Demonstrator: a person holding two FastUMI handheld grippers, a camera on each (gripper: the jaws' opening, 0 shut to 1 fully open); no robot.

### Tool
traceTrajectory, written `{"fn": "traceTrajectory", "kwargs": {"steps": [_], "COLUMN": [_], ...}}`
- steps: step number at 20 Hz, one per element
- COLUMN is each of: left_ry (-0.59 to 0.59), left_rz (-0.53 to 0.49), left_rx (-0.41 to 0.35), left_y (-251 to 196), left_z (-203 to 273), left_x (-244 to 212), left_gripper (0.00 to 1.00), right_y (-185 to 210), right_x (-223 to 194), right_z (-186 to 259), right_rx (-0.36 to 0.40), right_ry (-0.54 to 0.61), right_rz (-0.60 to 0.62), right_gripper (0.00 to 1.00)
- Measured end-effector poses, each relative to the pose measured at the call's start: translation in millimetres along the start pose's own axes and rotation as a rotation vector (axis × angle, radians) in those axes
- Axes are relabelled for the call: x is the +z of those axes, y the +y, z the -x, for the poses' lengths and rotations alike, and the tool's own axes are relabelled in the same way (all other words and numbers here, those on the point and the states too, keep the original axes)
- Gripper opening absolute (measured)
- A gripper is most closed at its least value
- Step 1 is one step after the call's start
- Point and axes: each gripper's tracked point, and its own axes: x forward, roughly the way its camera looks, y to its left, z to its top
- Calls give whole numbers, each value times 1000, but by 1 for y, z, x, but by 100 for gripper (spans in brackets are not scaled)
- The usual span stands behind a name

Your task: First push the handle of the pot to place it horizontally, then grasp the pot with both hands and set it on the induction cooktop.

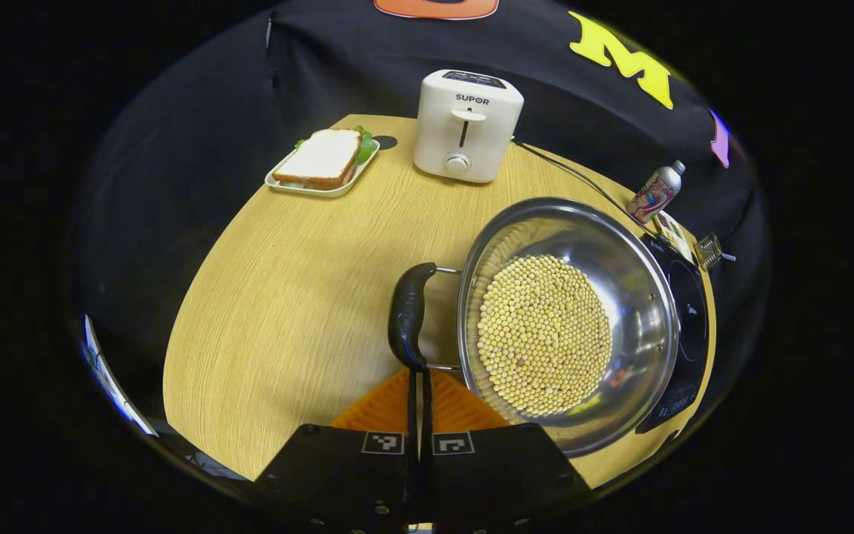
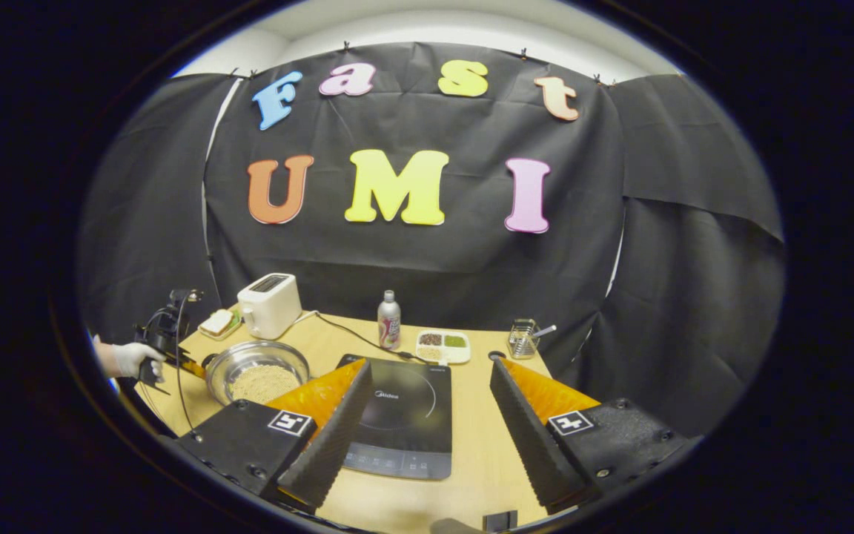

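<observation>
Left gripper view: left gripper [image 1: 419, 386] pressed together, tips at pot handle [image 1: 407, 315] — pot [image 1: 568, 319] at 3 o'clock, bean-filled; an off-centre shove risks spilling. Right gripper [image 2: 427, 404] spread above induction cooktop [image 2: 406, 426].

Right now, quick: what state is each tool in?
Left tool: shut, tips at the pot handle, gripping nothing.
Right tool: open, empty, above the induction cooktop.

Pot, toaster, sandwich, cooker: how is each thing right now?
Pot: full of beans, on the table beside the cooktop.
Pot handle: at the left hand-held gripper, whose fingers are together.
Right hand-held gripper: open, holding nothing.
Induction cooktop: bare on top.
Toaster: lever up.
Sandwich: lying on its tray.
</observation>
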Motion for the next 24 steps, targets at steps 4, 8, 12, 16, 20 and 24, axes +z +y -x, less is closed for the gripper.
{"fn": "traceTrajectory", "kwargs": {"steps": [4,8,12,16,20,24], "left_ry": [4,24,3,-53,-177,-265], "left_rz": [0,-20,-24,-26,-49,-40], "left_rx": [1,7,4,19,51,69], "left_y": [2,4,2,10,26,44], "left_z": [-5,-11,-10,6,31,48], "left_x": [8,9,13,12,19,29], "left_gripper": [0,0,0,0,10,34], "right_y": [6,9,12,24,48,78], "right_x": [0,-3,-1,-9,-26,-43], "right_z": [-1,-2,-2,-12,-29,-56], "right_rx": [4,4,0,29,90,155], "right_ry": [3,7,-8,14,70,129], "right_rz": [4,4,16,-23,-53,-42], "right_gripper": [99,99,99,100,99,100]}}
